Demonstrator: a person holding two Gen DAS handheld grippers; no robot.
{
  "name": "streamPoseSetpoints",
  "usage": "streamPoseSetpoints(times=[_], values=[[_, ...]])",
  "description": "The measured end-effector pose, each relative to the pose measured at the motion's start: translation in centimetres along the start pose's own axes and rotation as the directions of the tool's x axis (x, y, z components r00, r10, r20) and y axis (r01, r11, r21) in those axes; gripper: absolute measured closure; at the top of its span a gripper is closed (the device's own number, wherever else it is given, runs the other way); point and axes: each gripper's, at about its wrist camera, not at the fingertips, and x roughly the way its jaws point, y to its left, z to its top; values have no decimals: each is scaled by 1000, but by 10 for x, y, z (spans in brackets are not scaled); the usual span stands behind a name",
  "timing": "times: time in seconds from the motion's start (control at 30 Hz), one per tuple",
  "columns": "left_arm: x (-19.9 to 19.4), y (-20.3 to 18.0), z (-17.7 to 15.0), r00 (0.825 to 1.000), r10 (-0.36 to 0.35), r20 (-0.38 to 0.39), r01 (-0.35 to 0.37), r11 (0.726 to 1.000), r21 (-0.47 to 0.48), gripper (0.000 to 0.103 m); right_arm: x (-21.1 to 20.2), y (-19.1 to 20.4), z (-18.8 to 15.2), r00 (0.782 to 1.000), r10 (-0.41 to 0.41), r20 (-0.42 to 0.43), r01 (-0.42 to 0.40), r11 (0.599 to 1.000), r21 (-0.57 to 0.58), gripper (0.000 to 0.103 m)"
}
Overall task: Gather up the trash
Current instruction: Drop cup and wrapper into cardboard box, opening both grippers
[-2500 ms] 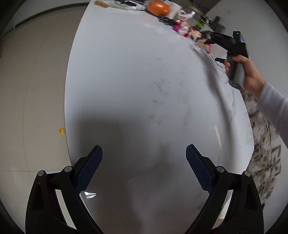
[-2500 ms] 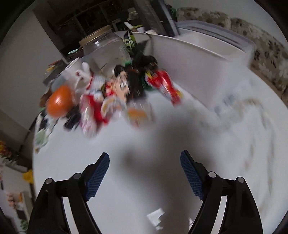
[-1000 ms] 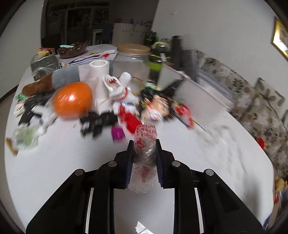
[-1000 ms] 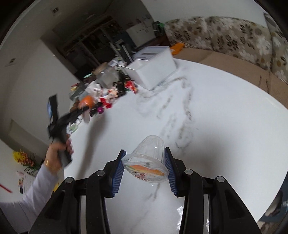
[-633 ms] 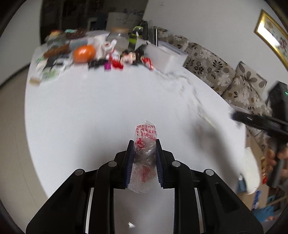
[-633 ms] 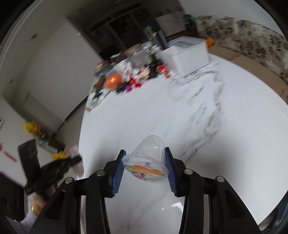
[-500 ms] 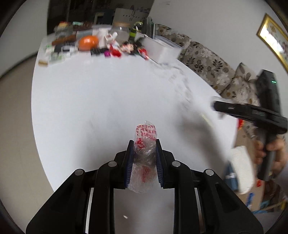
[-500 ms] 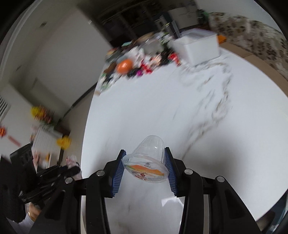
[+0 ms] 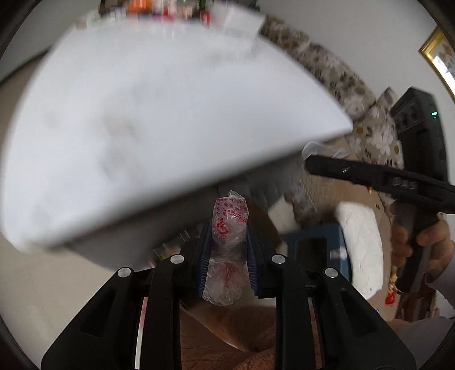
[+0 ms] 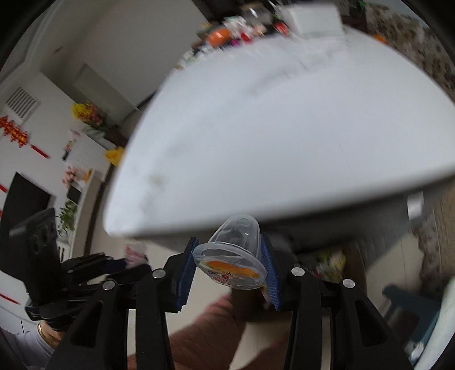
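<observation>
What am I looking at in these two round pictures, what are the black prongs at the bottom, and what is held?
There is no robot here. A person holds a two-finger claw in each hand, and a fisheye camera on each looks forward along its fingers, which are the black prongs.

In the left-wrist picture, the left claw is shut on a crumpled clear wrapper with red print. The other claw shows at its right edge, held in a hand.

In the right-wrist picture, the right claw grips a clear plastic cup with an orange-printed lid.

Both are past the near edge of the white table. Blurred clutter and a white box sit at its far end.
</observation>
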Motion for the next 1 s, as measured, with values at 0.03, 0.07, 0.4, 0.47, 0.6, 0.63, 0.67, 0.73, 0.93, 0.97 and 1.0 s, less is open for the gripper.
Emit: streamPoseSetpoints(times=[0.03,0.07,0.4,0.47,0.6,0.63,0.67,0.73,0.93,0.97,1.0], values=[[28,1,-17,1000,-5,-28,4,1000,-28,80,12,-15,-17,1000,-19,-25,20,1000,19,60],[47,3,-27,999,-19,-46,17,999,-49,80,20,-24,-26,999,-28,-39,29,999,29,60],[263,46,-92,928,88,-363,-157,974,-166,22,172,-150,-107,941,-265,-211,299,943,148,21],[286,56,-98,907,74,-415,-174,962,-209,22,192,-169,-107,927,-276,-256,326,928,182,23],[291,61,-101,898,90,-431,-214,944,-250,22,193,-182,-107,922,-280,-266,340,915,215,21],[286,61,-101,897,99,-430,-223,942,-249,22,188,-181,-106,927,-267,-264,329,917,226,21],[282,60,-100,897,104,-430,-228,942,-247,22,183,-181,-105,932,-254,-259,315,920,232,21],[263,55,-97,894,121,-432,-241,941,-236,22,167,-173,-101,941,-235,-244,293,927,236,21],[164,23,-69,943,118,-310,-178,969,-173,22,90,-121,-74,981,-143,-131,167,967,192,18],[135,14,-61,955,120,-271,-165,975,-151,22,70,-108,-65,987,-125,-97,140,975,172,18],[108,8,-54,965,116,-234,-151,979,-135,22,57,-99,-58,991,-110,-75,121,980,158,18]])
